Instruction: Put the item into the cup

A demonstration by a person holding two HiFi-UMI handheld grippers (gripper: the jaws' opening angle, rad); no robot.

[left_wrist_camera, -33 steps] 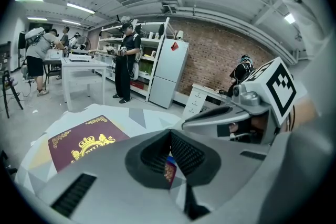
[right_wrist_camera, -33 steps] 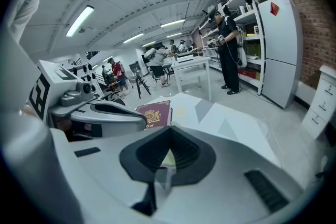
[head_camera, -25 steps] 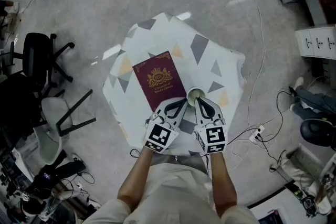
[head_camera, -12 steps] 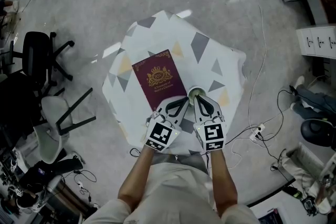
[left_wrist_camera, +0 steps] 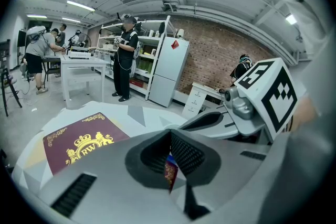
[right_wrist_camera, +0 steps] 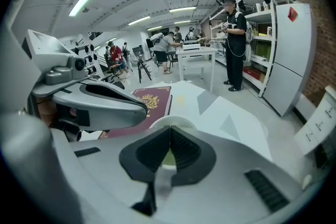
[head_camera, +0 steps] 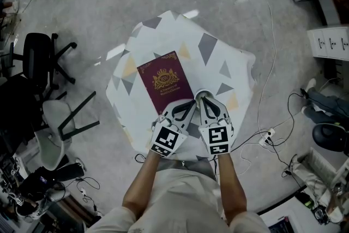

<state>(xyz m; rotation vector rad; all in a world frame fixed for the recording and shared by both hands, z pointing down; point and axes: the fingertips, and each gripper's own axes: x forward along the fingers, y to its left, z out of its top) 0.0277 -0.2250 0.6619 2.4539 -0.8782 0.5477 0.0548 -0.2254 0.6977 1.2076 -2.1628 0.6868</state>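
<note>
Passport [head_camera: 165, 83]: maroon, gold-crested, lay flat on triangle-patterned counter [head_camera: 218, 52] | cup [right_wrist_camera: 176, 121]: pale, round, stood beside passport's near corner, under right claw [right_wrist_camera: 169, 134], clenched empty | left claw [left_wrist_camera: 170, 136]: clenched over passport's corner.

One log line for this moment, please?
left tool: shut on burgundy item | right tool: shut, at cup | passport: flat on table

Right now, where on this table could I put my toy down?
The best spot is the bare cloth at the far end and along the right side, past the big red book. The strip left of the book is narrow. The near edge is crowded: the cup, the left gripper and the right gripper sit there.
</note>
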